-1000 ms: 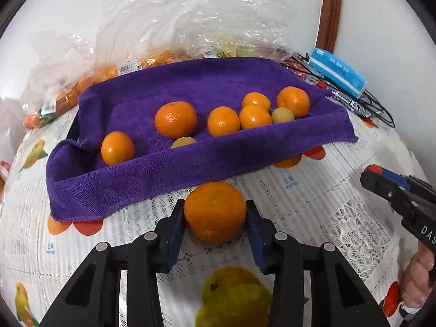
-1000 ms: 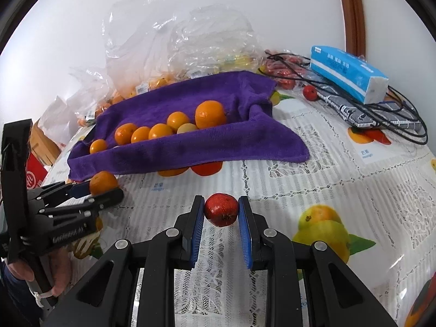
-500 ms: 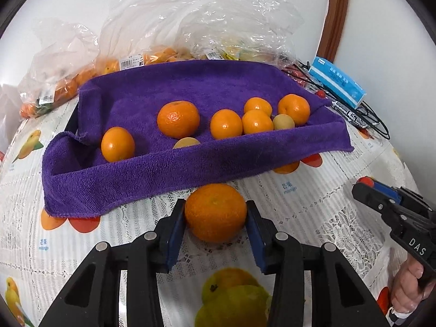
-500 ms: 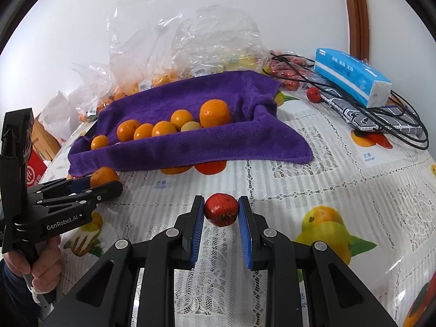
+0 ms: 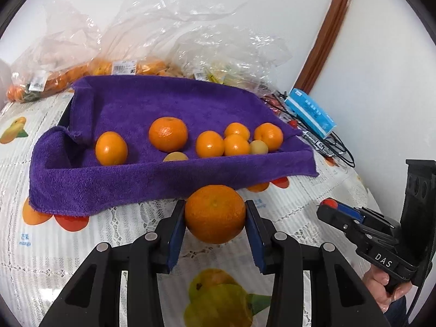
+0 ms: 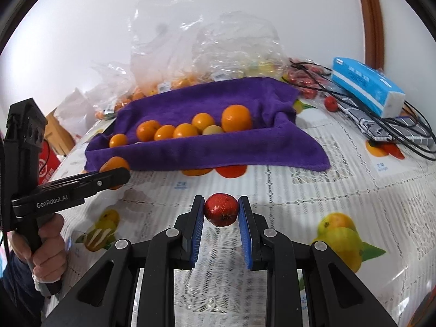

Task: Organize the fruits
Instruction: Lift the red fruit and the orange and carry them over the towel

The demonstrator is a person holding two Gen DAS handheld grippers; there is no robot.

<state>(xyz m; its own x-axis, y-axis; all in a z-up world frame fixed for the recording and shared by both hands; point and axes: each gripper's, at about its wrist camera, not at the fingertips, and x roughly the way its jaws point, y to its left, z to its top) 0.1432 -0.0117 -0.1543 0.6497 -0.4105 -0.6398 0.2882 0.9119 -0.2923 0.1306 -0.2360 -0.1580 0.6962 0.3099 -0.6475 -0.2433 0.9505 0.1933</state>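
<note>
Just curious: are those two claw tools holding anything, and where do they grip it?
Left gripper pinches an orange at its sides; right gripper pinches a small red fruit likewise.

Your left claw [image 5: 215, 218] is matt black plastic with blue ribbed pads; the tangerine [image 5: 214, 214] in it has glossy, pitted peel. Your right claw [image 6: 221, 214] matches, gripping a shiny speckled red fruit [image 6: 220, 209]. Purple towel [image 5: 109, 182]: fuzzy terry cloth. Surface [image 6: 299, 190]: lace-patterned, fruit-printed cover. Bags [image 5: 190, 27]: crinkled clear plastic.
</note>
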